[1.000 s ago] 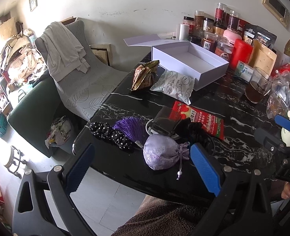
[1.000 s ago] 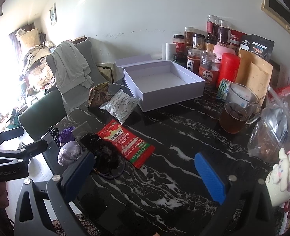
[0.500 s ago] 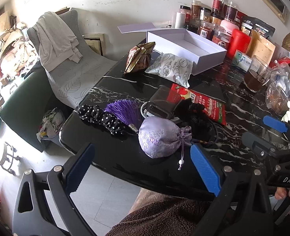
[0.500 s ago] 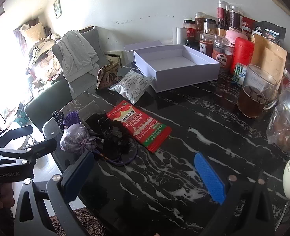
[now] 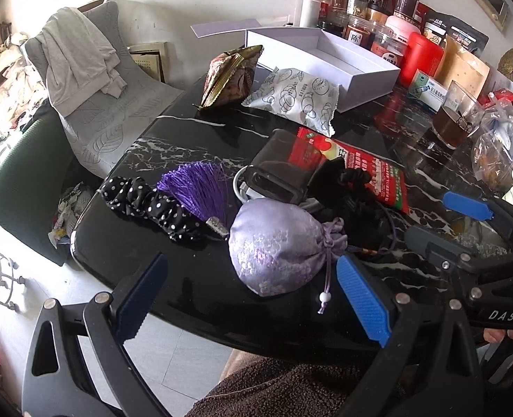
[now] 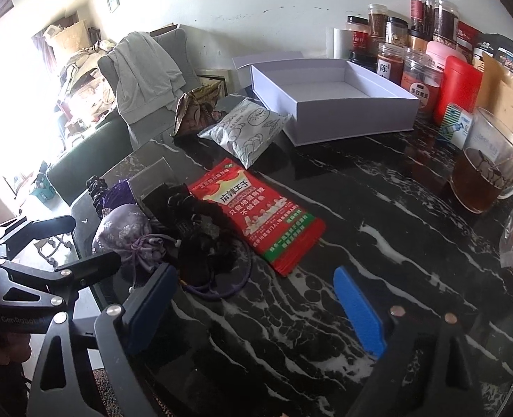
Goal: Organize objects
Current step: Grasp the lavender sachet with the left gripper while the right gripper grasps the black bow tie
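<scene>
Left wrist view: left gripper (image 5: 253,295) spread wide, nothing pinched; pouch (image 5: 277,246) sits just ahead, between the fingers' line. Recommended: advance w/ pads either side of pouch body, avoid drawstring, close gently since fabric is likely soft. Pouch: lilac satin, floral pattern, cinched neck, beaded cord. Right gripper (image 6: 256,305) jaws closing, nothing between them; red packet (image 6: 256,215) just ahead. Box (image 6: 329,97) far ahead, empty.

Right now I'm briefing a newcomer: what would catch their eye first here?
Probably the shiny lilac drawstring pouch, nearest on the black marble table, just ahead of the open left gripper. Then the red printed snack packet mid-table, and the empty white cardboard box behind it.
</scene>
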The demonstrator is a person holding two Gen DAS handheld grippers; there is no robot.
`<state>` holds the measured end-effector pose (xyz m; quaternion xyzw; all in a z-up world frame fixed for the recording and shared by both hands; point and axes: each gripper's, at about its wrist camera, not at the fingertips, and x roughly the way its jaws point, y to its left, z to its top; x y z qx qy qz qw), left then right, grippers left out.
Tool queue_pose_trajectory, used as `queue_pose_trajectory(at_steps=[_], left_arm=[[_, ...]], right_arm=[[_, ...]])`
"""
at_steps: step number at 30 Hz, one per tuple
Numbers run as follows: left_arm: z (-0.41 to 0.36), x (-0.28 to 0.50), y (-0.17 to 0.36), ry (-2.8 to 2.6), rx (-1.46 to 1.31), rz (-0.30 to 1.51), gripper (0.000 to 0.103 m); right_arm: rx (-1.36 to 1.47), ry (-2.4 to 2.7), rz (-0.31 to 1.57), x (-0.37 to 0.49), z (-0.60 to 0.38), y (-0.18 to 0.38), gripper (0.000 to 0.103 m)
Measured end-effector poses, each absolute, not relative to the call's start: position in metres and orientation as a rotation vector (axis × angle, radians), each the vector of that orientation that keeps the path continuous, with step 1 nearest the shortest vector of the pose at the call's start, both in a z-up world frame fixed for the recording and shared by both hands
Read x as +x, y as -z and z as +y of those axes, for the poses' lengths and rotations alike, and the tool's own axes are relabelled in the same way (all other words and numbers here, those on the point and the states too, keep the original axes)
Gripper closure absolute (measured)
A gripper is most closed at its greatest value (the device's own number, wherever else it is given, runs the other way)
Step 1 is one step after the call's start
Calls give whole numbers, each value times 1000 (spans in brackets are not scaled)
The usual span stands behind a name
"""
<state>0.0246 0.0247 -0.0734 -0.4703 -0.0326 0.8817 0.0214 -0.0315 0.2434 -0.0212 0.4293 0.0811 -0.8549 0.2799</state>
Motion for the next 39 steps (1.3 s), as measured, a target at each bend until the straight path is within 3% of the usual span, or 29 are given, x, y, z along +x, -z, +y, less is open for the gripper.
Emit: queue_pose_trajectory(at_steps=[4, 17, 29, 33, 39], left_arm=[[25, 16, 76, -2708, -1456, -107, 8], [26, 7, 83, -2606, -1411, -171, 51], [24, 5, 81, -2595, -1401, -162, 53], [24, 4, 81, -2595, -1398, -169, 53], [25, 4, 81, -2596, -1395, -155, 52]], right_arm=[[1160, 2240, 205, -39, 238, 26, 17], [1099, 2116, 264, -54, 212, 31, 29], [1037, 2026, 387, -54, 183, 38, 52], [1013, 2013, 439, -50, 178, 41, 72], [1014, 2008, 412, -48, 183, 37, 79]])
